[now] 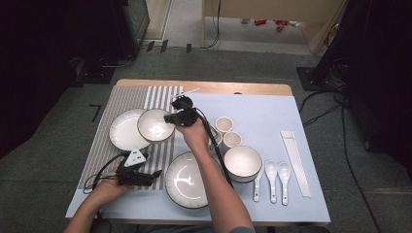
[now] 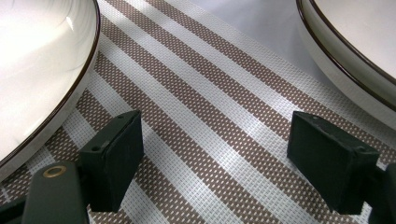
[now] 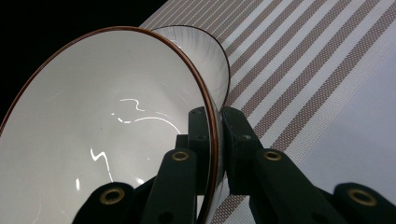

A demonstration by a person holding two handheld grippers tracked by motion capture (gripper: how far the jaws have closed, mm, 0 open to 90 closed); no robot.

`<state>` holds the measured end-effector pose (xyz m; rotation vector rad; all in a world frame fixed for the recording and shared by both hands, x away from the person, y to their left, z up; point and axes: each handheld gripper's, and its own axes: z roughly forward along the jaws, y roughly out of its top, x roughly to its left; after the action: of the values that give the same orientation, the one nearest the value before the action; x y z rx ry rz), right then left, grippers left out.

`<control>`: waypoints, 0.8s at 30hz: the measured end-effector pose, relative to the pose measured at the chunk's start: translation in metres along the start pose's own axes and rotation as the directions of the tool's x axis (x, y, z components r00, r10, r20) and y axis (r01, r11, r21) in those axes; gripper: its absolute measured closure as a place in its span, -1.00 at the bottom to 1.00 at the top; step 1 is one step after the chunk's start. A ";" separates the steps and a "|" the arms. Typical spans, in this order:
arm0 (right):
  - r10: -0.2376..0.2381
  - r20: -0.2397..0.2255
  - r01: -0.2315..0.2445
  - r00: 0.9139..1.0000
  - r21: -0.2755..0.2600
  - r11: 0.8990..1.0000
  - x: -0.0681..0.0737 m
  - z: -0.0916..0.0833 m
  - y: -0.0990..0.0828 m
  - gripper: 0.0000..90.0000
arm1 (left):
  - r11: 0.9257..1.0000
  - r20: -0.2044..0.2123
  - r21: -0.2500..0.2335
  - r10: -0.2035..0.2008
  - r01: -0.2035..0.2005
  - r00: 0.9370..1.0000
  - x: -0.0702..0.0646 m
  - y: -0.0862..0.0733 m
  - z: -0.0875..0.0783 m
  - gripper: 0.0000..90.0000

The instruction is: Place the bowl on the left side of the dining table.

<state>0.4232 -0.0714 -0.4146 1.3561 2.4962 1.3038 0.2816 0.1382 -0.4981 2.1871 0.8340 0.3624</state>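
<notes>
A white bowl (image 1: 154, 124) with a dark rim is gripped at its right edge by my right gripper (image 1: 173, 118), over the striped placemat (image 1: 126, 97) and partly above a white plate (image 1: 122, 130). In the right gripper view the jaws pinch the bowl (image 3: 102, 130) rim, one inside and one outside; the right gripper (image 3: 216, 140) is shut on it. My left gripper (image 1: 154, 173) rests low at the front left of the table, open. In the left gripper view the left gripper (image 2: 215, 154) hovers over the placemat (image 2: 210, 107) with nothing between its pads.
A large plate (image 1: 187, 179) lies front centre, another bowl (image 1: 242, 162) to its right. Three small cups (image 1: 224, 124) stand behind it. Three white spoons (image 1: 271, 175) and a chopstick packet (image 1: 295, 155) lie at the right on the blue cloth (image 1: 262, 111).
</notes>
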 end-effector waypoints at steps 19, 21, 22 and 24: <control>0.001 0.004 -0.001 1.000 0.000 1.000 0.000 0.008 0.005 0.85 | 1.000 0.000 0.000 -0.001 0.001 1.000 0.000 0.000 0.000 -0.58; 0.003 0.005 -0.003 1.000 0.003 1.000 0.000 0.008 0.006 0.85 | 1.000 0.000 0.000 -0.001 0.001 1.000 0.000 0.000 0.000 -0.58; 0.002 0.006 -0.002 1.000 0.003 1.000 -0.001 0.008 0.006 0.85 | 1.000 0.000 0.000 -0.001 0.001 1.000 0.000 0.000 0.000 -0.58; 0.003 0.008 -0.003 1.000 0.002 1.000 -0.001 0.009 0.007 0.85 | 1.000 0.000 0.000 -0.001 0.001 1.000 0.000 0.000 0.000 -0.58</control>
<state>0.4320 -0.0643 -0.4165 1.3637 2.4921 1.2942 0.2817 0.1382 -0.4982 2.1864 0.8347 0.3618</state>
